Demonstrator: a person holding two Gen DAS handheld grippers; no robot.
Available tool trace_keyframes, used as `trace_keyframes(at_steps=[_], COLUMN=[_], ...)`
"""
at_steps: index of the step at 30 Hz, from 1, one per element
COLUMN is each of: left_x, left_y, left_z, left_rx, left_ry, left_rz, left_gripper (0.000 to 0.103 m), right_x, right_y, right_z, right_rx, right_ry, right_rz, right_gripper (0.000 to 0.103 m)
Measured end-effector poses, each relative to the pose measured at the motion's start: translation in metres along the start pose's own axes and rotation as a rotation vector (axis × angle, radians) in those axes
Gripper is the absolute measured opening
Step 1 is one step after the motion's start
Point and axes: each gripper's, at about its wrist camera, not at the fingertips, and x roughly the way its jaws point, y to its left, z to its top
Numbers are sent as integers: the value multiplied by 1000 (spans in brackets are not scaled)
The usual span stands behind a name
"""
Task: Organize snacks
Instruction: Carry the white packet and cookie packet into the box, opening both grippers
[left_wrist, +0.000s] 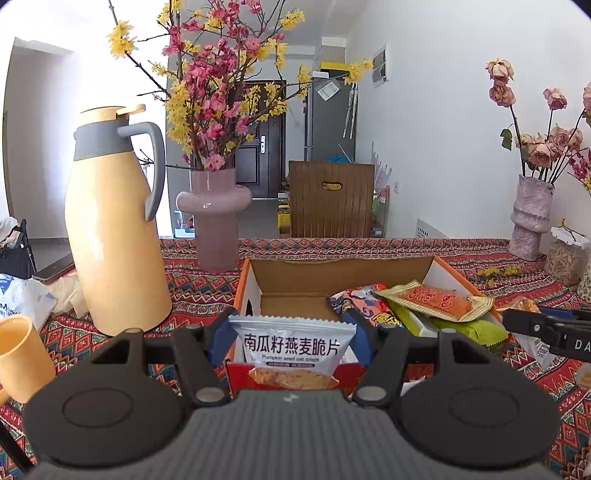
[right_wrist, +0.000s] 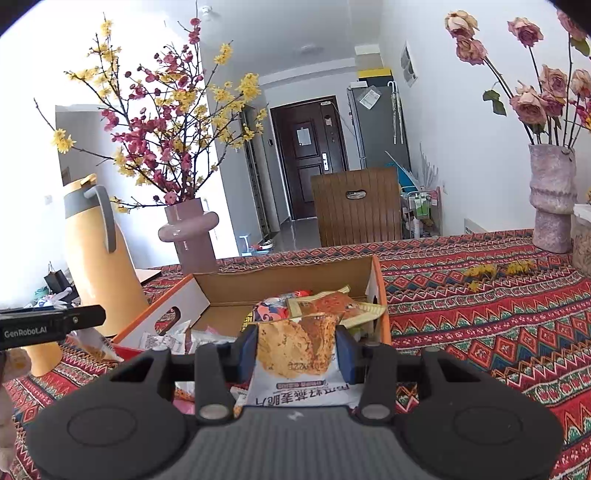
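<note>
An open cardboard box (left_wrist: 255, 280) with orange edges sits on the patterned tablecloth; it also shows in the right wrist view (right_wrist: 376, 291). Its right half holds several snack packets (left_wrist: 436, 301), seen too in the right wrist view (right_wrist: 325, 304). My left gripper (left_wrist: 292, 338) is shut on a white pumpkin seed oat crisps packet (left_wrist: 291, 347), held upright over the box's near edge. My right gripper (right_wrist: 297, 349) is shut on another oat crisps packet (right_wrist: 295, 354), upside down, just before the box. The right gripper's arm (left_wrist: 546, 328) reaches in from the right.
A yellow thermos jug (left_wrist: 110, 236) and a yellow cup (left_wrist: 20, 354) stand left of the box. A pink vase (left_wrist: 214, 218) with blossom branches stands behind it. A rough pink vase (right_wrist: 552, 199) with dried roses stands far right. A wooden chair (left_wrist: 330, 199) is behind the table.
</note>
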Motion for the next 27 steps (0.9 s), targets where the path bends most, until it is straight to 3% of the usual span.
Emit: trace_keyframes(at_steps=[8, 16, 27], left_x=[16, 42, 80], left_y=[-2, 2, 11], left_z=[21, 29, 12], left_rx=[-13, -49, -92], left_ry=[-22, -30, -37], left_rz=[1, 22, 59], left_gripper=[64, 64, 64], right_x=[28, 66, 97], right_y=[22, 32, 35], right_z=[22, 29, 17], right_rx=[-59, -79, -84], right_ry=[-3, 7, -6], right_rz=[12, -32, -62], right_gripper=[43, 43, 43])
